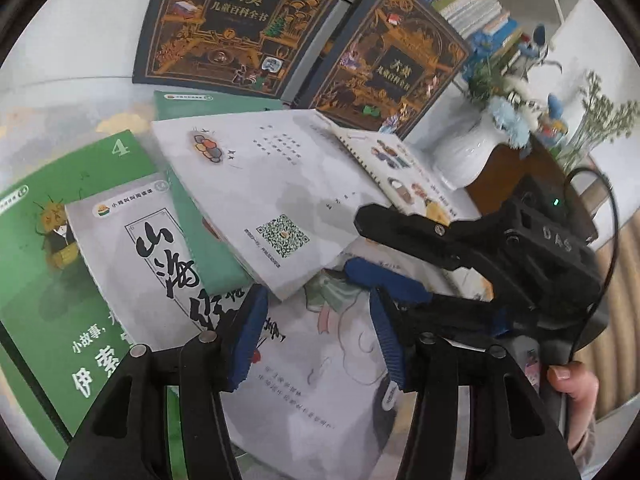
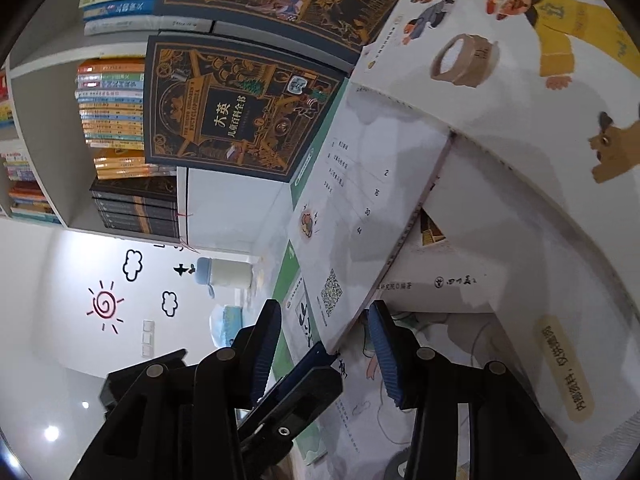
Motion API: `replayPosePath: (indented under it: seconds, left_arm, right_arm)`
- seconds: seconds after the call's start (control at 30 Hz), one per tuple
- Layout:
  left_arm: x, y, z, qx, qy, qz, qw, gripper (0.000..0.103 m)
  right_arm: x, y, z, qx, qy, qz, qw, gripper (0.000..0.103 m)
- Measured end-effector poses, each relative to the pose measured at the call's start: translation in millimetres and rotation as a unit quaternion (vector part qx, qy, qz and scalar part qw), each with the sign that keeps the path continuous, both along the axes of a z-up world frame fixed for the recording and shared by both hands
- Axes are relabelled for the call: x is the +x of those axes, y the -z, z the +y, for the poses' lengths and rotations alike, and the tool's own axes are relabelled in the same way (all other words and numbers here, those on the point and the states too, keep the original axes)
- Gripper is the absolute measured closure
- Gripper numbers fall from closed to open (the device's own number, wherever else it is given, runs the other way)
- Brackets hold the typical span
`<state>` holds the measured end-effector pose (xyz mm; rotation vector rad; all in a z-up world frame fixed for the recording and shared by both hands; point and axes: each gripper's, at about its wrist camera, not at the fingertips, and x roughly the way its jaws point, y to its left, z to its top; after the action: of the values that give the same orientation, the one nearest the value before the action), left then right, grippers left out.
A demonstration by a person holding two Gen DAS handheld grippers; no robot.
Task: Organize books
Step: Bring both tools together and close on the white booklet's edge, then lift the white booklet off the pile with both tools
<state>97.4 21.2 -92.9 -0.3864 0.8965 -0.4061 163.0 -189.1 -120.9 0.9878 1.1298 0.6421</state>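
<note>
Blue-padded left gripper (image 1: 316,340) sits bottom centre of the left view, jaws apart, nothing between them. A white illustrated page (image 1: 312,392) lies under it.

Right gripper (image 2: 324,352): jaws apart. The near corner of the QR book (image 2: 360,200) pokes in between the pads. There's a clear gap on the left pad side; can't tell if the right pad touches. One left-gripper finger also reaches into that gap, tip just beside the book corner.

QR book is centre frame in both views, tilted, overlapping a teal book (image 1: 208,240).

Left of the left view: green book (image 1: 48,264) with a grey calligraphy book (image 1: 132,264) on top.

Top: two dark encyclopedias (image 1: 240,24), side by side, touching.

Right of the QR book: an open picture book (image 2: 520,80).

White vase (image 1: 468,152) with flowers is upper right in the left view. Shelf (image 2: 40,128) with stacked books is upper left in the right view. A thumb (image 1: 572,384) shows lower right in the left view.
</note>
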Motion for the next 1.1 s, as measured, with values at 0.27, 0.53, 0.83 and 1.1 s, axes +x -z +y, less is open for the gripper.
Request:
replayPosePath:
  seconds: [0.27,0.53,0.83,1.1]
  left_arm:
    - [-9,-4,-22,0.055,0.017,-0.019,0.9982,0.052]
    - [-24,-28,-43,0.037,0.077,-0.093,0.992,0.052]
    - [-13,-19,-39,0.072,0.047,-0.053,0.9949,0.05]
    - [-15,-12,-46,0.094,0.055,-0.057,0.9924,0.045]
  right_arm:
    - [0,2,-4,0.01,-0.009,0.007,1.0,0.059]
    - [-1,-1,2,-0.024,-0.023,0.001,0.999,0.059]
    - [-2,0,4,-0.032,-0.023,-0.009,0.999,0.066]
    - [0,1,3,-0.026,-0.022,0.0,0.999,0.067]
